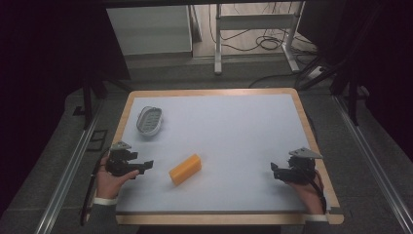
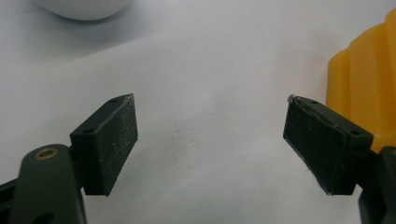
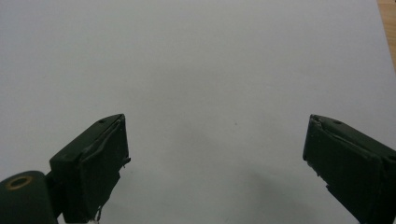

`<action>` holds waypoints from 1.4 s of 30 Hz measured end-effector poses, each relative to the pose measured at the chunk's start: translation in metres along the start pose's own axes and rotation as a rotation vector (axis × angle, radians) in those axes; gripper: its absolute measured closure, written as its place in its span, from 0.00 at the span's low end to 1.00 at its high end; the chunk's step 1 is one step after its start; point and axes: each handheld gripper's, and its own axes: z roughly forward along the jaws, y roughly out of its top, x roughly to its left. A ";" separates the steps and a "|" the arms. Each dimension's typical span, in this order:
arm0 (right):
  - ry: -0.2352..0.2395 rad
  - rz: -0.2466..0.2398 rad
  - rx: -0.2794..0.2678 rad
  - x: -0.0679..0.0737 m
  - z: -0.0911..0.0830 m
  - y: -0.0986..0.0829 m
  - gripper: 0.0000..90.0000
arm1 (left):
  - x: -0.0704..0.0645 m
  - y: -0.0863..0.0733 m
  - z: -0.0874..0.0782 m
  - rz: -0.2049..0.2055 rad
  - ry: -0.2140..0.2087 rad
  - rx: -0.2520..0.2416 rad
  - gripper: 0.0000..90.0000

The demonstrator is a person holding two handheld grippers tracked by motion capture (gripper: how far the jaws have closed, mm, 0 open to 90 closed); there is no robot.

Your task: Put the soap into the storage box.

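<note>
Orange block [image 1: 185, 169] lies ungrasped on the tabletop [image 1: 234, 131]; both claws, left [image 1: 146, 165] and right [image 1: 273, 169], gape empty; likely next, left reaches rightward.

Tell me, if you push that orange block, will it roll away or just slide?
Probably slide. The orange block looks boxy with flat sides and lies on its long side, so rolling or tipping seems unlikely. The white table cover looks smooth, so it may skid or turn. It keeps crisp edges, so it is likely stiff, though its weight cannot be judged.

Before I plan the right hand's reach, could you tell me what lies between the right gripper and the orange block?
Nothing: in the high view, bare white tabletop separates the right gripper from the orange block.
</note>
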 end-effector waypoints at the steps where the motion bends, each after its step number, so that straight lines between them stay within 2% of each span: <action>1: -0.002 0.003 -0.003 0.000 0.000 0.000 0.08 | 0.001 0.000 -0.001 -0.002 0.001 -0.001 0.20; 9: -0.012 -0.003 0.019 -0.003 -0.002 -0.006 0.08 | 0.002 0.001 -0.005 0.001 -0.006 -0.011 0.21; 16: -0.025 0.000 0.021 -0.008 -0.003 -0.009 0.08 | 0.001 0.001 -0.006 -0.001 -0.003 -0.002 0.21; 27: -0.032 0.003 0.025 -0.009 -0.003 -0.010 0.08 | 0.001 0.002 -0.008 -0.004 0.003 -0.004 0.21; 29: -0.030 0.004 0.031 -0.010 -0.003 -0.011 0.08 | -0.001 0.004 -0.010 0.010 0.011 -0.008 0.22; 32: -0.027 0.017 0.016 -0.012 -0.006 -0.010 0.08 | -0.005 0.009 -0.019 0.025 -0.019 -0.029 0.22; 37: -0.017 0.013 -0.010 -0.014 -0.011 -0.011 0.08 | -0.003 0.009 -0.020 0.019 -0.004 0.006 0.23; 42: -0.018 0.026 -0.006 -0.017 -0.011 -0.012 0.08 | -0.010 0.020 -0.027 0.028 -0.017 -0.003 0.23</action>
